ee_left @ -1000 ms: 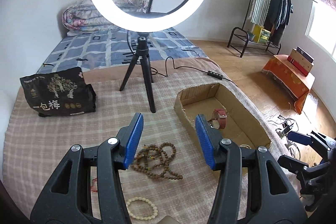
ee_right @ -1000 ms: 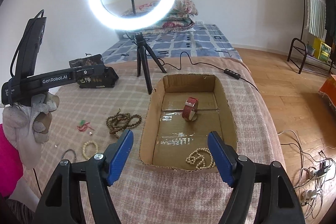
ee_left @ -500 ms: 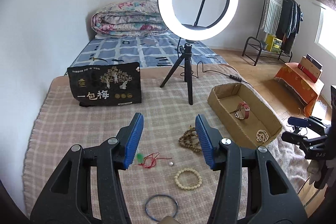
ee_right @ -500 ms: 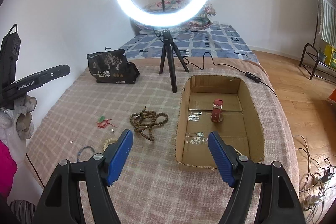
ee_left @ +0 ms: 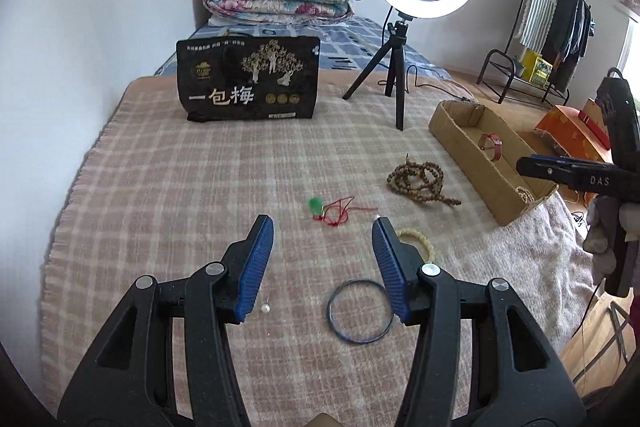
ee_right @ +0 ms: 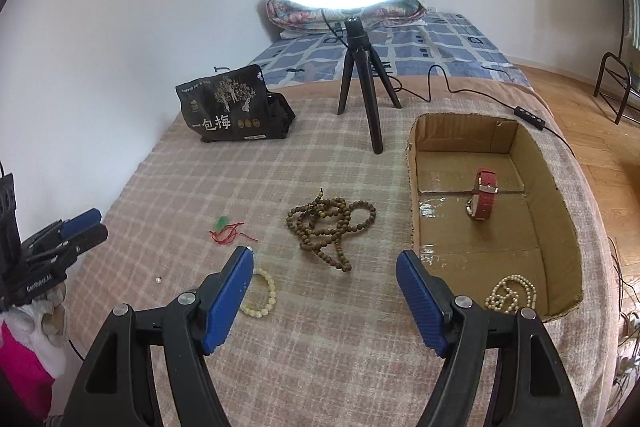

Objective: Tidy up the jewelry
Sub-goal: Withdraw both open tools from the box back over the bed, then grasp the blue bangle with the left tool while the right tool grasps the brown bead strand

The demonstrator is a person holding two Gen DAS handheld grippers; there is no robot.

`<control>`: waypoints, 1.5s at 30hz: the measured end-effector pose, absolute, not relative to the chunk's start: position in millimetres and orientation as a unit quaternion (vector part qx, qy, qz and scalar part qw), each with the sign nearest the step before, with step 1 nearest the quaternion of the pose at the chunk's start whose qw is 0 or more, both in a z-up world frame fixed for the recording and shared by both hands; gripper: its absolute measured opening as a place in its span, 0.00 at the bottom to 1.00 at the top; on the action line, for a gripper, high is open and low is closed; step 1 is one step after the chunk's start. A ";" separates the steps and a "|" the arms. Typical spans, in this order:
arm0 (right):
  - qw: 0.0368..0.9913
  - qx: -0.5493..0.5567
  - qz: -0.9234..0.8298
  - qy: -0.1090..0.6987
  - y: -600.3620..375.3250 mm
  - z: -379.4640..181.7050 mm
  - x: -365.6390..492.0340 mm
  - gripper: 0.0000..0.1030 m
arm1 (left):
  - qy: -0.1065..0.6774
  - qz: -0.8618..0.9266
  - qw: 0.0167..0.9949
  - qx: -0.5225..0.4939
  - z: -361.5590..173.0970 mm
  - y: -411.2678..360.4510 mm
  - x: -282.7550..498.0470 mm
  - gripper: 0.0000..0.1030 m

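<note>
A cardboard box [ee_right: 556, 187] on the checked cloth holds a red watch [ee_right: 485, 193] and a pearl necklace [ee_right: 512, 293]. Loose on the cloth lie brown prayer beads [ee_right: 330, 223], a green pendant on red cord [ee_left: 332, 209], a cream bead bracelet [ee_right: 262, 293], a thin blue bangle [ee_left: 358, 311] and a small pearl [ee_left: 265, 309]. My left gripper [ee_left: 322, 267] is open and empty above the bangle and the cord. My right gripper [ee_right: 324, 297] is open and empty, just short of the brown beads, with the box to its right.
A ring light on a black tripod [ee_right: 362, 83] stands behind the beads, its cable [ee_right: 480, 95] trailing past the box. A black snack bag [ee_left: 248, 83] stands at the back left. The bed edge drops to the wooden floor [ee_right: 592, 115] on the right.
Both grippers have swung left and back from the box. The left view now shows the loose pieces on the cloth; the right gripper has moved from over the box to the brown beads.
</note>
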State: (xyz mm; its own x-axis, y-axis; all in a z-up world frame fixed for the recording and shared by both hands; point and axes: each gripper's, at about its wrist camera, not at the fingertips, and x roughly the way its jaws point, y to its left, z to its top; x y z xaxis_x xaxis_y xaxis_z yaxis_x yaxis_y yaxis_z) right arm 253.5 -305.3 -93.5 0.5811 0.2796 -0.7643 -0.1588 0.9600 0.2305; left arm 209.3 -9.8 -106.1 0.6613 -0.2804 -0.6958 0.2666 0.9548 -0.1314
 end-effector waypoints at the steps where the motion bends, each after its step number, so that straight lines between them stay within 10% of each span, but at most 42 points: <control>1: 0.885 0.065 0.123 0.445 -300.9 -96.6 257.6 0.74 | 0.387 -0.150 0.910 -0.010 -110.4 -7.1 206.9 0.51; 24: 0.838 0.096 0.086 0.530 -270.7 -171.6 342.0 0.66 | 0.457 -0.212 0.863 -0.013 -181.8 -20.1 184.1 0.59; 32: 0.829 0.097 0.066 0.546 -269.8 -186.3 353.8 0.79 | 0.477 -0.226 0.849 -0.031 -201.0 -38.0 191.8 0.76; 45: 0.815 0.096 0.048 0.569 -266.7 -204.0 371.4 0.83 | 0.476 -0.191 0.858 0.037 -228.3 -65.1 196.7 0.77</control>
State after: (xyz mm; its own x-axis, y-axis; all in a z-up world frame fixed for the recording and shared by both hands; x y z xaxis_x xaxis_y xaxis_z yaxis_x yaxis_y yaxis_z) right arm 371.4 -266.7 -204.0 0.3470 0.1867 -0.9191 0.0312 0.9771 0.2103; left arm 196.7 -65.1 -228.3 0.4744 -0.2922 -0.8304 0.3622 0.9245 -0.1184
